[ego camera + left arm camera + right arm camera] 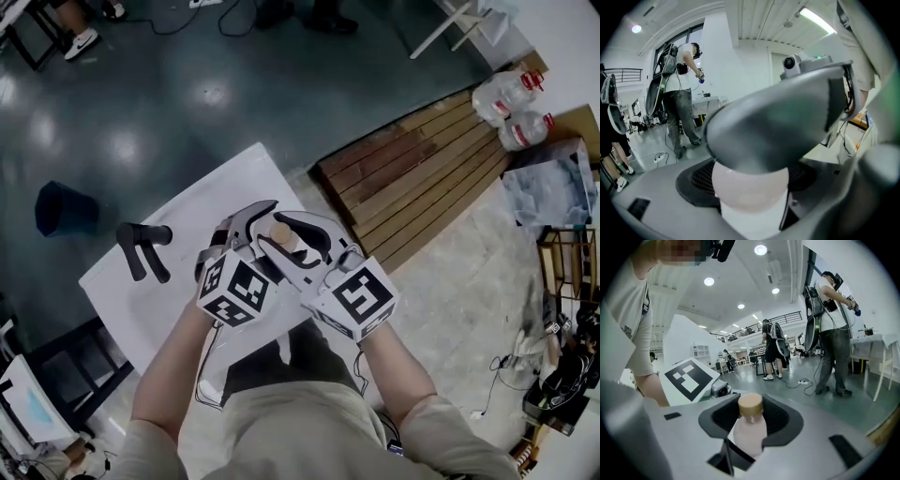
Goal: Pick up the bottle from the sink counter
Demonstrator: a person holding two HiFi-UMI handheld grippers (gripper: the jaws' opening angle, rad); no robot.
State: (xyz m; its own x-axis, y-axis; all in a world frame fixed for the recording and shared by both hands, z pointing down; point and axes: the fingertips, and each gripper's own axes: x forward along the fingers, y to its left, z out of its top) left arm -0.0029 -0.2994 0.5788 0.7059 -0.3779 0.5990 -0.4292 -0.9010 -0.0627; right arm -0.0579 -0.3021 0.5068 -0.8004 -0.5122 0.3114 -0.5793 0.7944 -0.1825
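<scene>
A small bottle (pixel 281 233) with pale pink contents, a white label and a tan cap is held in the air over the white counter (pixel 187 220), between both grippers. My left gripper (pixel 247 234) is shut on the bottle's rounded body (pixel 750 185), seen very close in the left gripper view. My right gripper (pixel 293 247) comes in from the right, and its dark pads press on the bottle (pixel 750 430) below the cap. One right jaw arches across the left gripper view, hiding the bottle's top there.
A black faucet-like fitting (pixel 142 247) lies on the counter to the left. On the floor are a dark blue bin (pixel 64 208), a wooden pallet (pixel 422 169) and water jugs (pixel 511 108). People stand in the hall behind (pixel 832 329).
</scene>
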